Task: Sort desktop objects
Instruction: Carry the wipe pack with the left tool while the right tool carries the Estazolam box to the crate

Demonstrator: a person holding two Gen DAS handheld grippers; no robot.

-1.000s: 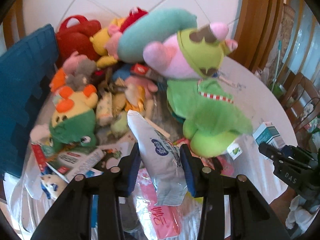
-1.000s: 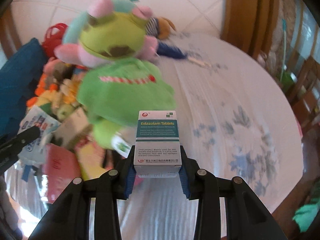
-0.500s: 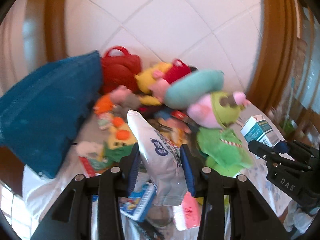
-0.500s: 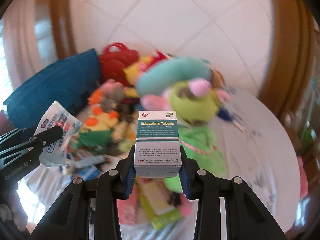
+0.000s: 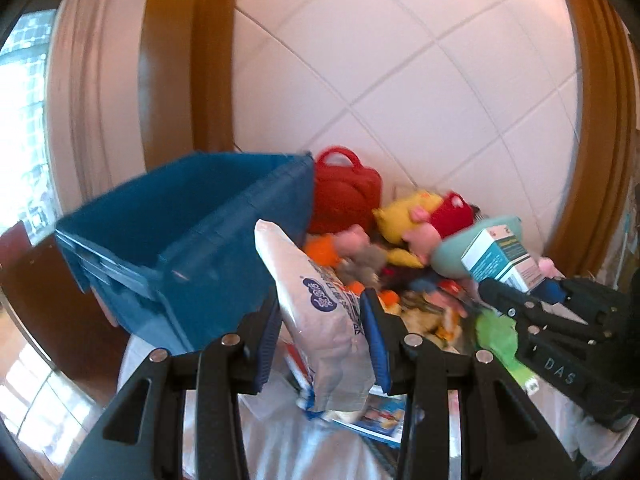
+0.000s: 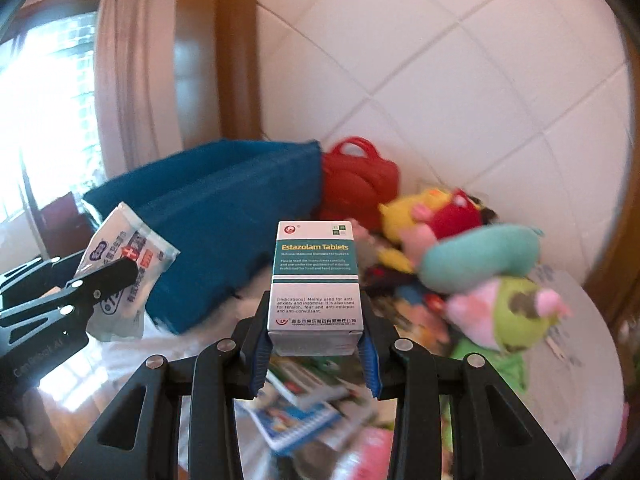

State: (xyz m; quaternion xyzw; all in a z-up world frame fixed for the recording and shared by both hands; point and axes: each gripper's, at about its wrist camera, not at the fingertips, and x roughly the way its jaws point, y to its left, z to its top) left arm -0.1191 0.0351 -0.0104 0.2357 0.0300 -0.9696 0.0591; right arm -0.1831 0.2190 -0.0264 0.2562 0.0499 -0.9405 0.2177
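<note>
Both hands are loaded, and the step in hand looks like carrying the two items to the blue bin (image 5: pixel 192 236) at the far left of the counter (image 6: pixel 576 380). The left gripper (image 5: pixel 324 344) has its jaws closed partway on a soft white packet (image 5: pixel 320 312), which stands up between the pads and sags below them. The right gripper (image 6: pixel 316 350) has its jaws clamped on the lower end of a tablet box (image 6: pixel 315 284), printed face up, held upright. The bin's open top tilts toward the cameras, so each load should clear the near rim before the jaws let go. The packet is limp, so lower it inside and don't drop it from high up. The two grippers are near each other; sending the left in first would avoid a clash. The plush toys (image 6: pixel 480 264) and the red bag (image 5: pixel 344 192) right of the bin should stay undisturbed.
</note>
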